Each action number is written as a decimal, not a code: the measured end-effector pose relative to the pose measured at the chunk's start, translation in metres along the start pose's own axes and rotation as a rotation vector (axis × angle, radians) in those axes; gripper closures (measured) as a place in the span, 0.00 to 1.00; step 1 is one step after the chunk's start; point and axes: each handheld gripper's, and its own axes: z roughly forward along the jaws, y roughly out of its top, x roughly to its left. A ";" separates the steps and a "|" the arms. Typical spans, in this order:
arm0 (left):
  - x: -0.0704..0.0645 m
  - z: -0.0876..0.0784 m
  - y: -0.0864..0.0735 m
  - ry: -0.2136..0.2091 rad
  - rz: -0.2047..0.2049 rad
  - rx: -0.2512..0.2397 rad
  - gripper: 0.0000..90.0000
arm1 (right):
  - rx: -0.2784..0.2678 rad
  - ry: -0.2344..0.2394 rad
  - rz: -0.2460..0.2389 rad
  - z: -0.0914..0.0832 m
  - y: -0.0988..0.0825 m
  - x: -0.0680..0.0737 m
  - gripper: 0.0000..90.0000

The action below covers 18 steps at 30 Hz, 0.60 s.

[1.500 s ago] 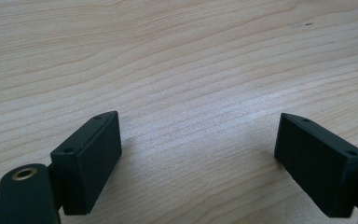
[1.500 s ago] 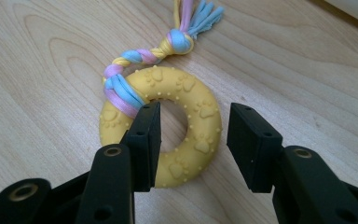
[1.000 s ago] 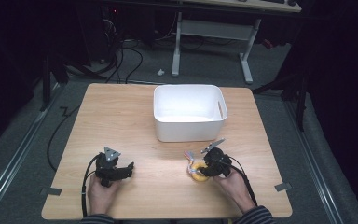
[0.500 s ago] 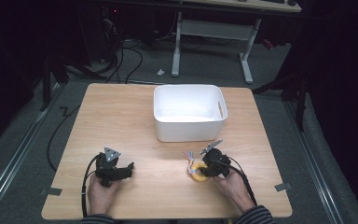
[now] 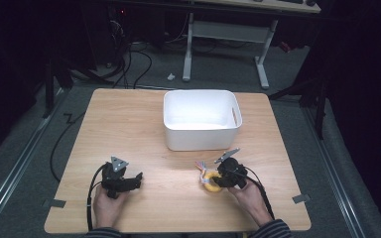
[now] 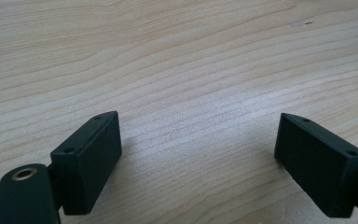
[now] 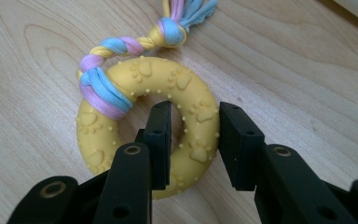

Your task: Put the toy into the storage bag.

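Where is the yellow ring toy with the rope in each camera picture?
High view: the yellow ring toy lies on the table, lower right of centre, at the right gripper, in front of the white bin.
Left gripper view: bare wood between open jaws; the toy is not in it.
Right gripper view: the toy is at centre, one jaw inside its hole, one outside, clamping its rim.
Shared landmark: the wooden tabletop.
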 end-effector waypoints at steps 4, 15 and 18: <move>0.000 0.000 0.000 0.001 0.001 0.001 0.17 | -0.021 0.011 0.012 -0.006 -0.002 -0.003 0.74; 0.000 0.000 0.000 0.001 0.002 0.001 0.17 | -0.076 0.032 0.056 -0.024 -0.011 -0.012 0.75; 0.000 0.000 0.000 0.002 0.002 0.001 0.17 | -0.095 0.030 0.072 -0.030 -0.015 -0.016 0.75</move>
